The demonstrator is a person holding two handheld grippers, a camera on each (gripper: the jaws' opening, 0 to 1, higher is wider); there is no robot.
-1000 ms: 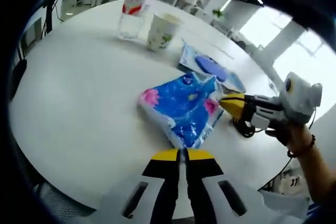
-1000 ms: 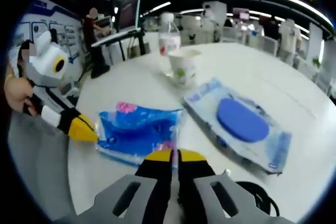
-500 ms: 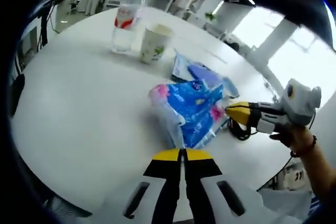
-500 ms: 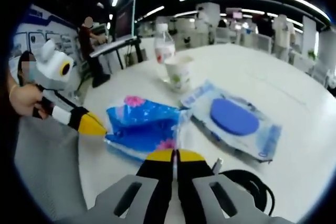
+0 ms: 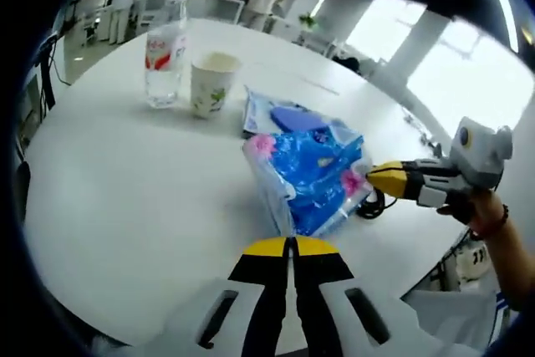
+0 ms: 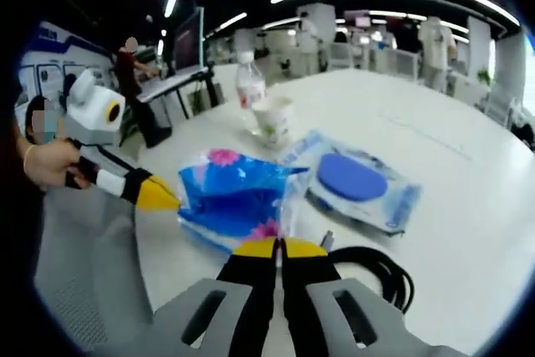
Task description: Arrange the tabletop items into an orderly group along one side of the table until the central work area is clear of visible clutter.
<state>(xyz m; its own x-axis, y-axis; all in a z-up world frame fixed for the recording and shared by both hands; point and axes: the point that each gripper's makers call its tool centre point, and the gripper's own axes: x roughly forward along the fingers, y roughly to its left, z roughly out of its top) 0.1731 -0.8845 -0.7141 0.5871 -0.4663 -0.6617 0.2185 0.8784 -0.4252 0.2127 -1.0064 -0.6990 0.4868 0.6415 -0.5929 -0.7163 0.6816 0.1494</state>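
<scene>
A blue flowered tissue pack (image 5: 311, 175) is held tilted just above the round white table (image 5: 117, 181), stretched between both grippers. My left gripper (image 5: 288, 246) is shut on its near end seam. The right gripper (image 5: 386, 180) pinches the opposite end with its yellow tips. In the right gripper view the tissue pack (image 6: 232, 196) spans from my right gripper (image 6: 280, 247), shut on its thin edge, to the left gripper (image 6: 160, 196). Behind it lie a wet wipes pack (image 6: 355, 181), a paper cup (image 6: 272, 119) and a water bottle (image 6: 249, 88).
A black cable (image 6: 378, 268) coils on the table (image 6: 468, 165) beside the right gripper. The bottle (image 5: 165, 54), cup (image 5: 209, 84) and wipes pack (image 5: 280, 114) stand in a row near the far side. Office chairs and a person (image 6: 127, 64) are beyond the table edge.
The tissue pack has risen from lying flat to tilting up between the two grippers, and it sits closer to the wipes pack. Both hands have drawn back and up.
</scene>
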